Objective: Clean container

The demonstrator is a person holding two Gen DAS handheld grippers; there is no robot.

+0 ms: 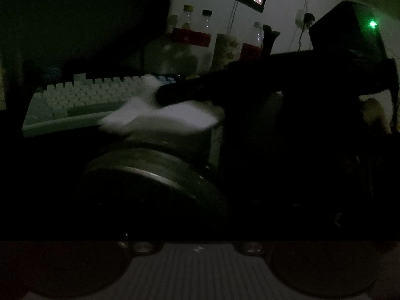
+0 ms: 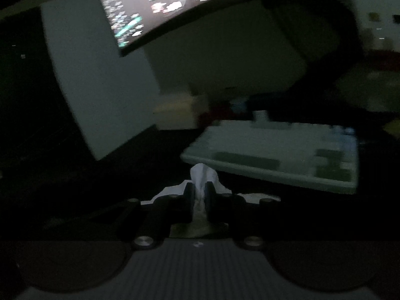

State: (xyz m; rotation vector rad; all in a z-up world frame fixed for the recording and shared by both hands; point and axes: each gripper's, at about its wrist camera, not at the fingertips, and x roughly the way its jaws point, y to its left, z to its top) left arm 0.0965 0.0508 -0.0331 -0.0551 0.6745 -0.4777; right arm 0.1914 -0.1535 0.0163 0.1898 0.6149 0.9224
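Note:
The scene is very dark. A round grey container fills the lower middle of the left wrist view, close to the camera. My left gripper is around it, but its fingers are lost in the dark, so I cannot tell whether they press on it. My right gripper reaches in from the right as a black shape. It holds a white tissue that lies on the container's far top edge. In the right wrist view the right gripper is shut on that white tissue, pinched between its pads.
A pale keyboard lies just behind the container. Bottles and jars stand further back under a lit monitor. A dark box with a green light is at the right.

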